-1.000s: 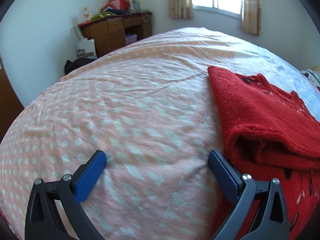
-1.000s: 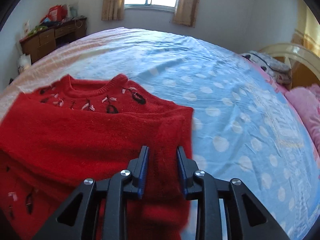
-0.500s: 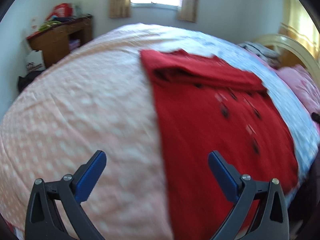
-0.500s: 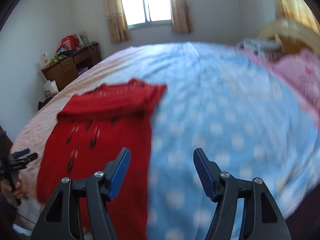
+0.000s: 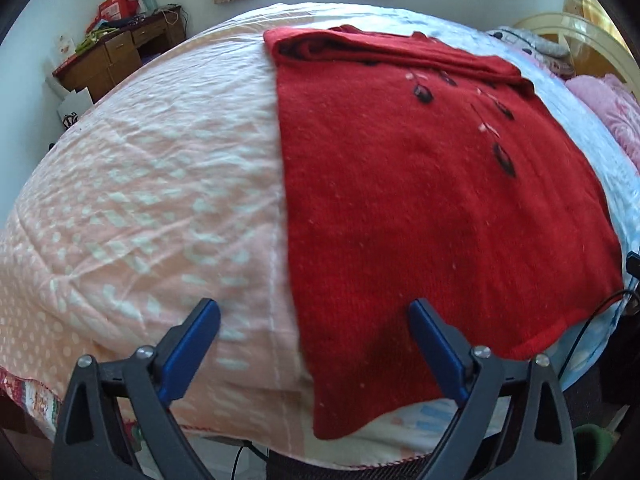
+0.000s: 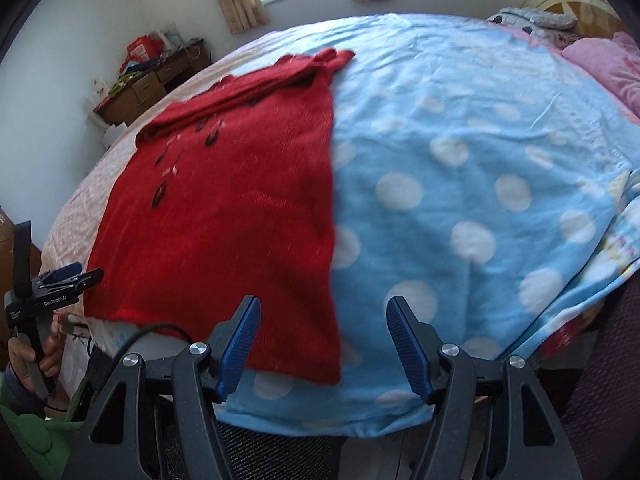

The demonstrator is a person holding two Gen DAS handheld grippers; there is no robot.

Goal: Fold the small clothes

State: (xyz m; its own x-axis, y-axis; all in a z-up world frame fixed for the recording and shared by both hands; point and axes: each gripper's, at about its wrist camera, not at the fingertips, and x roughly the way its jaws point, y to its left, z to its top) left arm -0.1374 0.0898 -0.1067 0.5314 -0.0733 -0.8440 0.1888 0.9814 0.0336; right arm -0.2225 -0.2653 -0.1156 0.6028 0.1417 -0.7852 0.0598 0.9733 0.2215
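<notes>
A red knit sweater (image 5: 420, 184) with dark embroidered motifs lies flat on the bed, its sleeves folded across the far top end. It also shows in the right wrist view (image 6: 236, 200). My left gripper (image 5: 314, 344) is open and empty, low over the sweater's near left hem corner at the bed's near edge. My right gripper (image 6: 324, 344) is open and empty, over the sweater's near right hem corner. The left gripper also shows in the right wrist view (image 6: 66, 274), held in a hand at the left.
The bed has a pink dotted cover (image 5: 140, 184) on the left and a blue dotted blanket (image 6: 460, 168) on the right. A wooden desk (image 5: 116, 56) with clutter stands by the far wall. Pink bedding (image 6: 604, 60) and a headboard (image 5: 560, 28) are at the far right.
My right gripper let go of the folded sleeve and opened. Both grippers pulled back from the sweater's top to the near edge of the bed, by the hem.
</notes>
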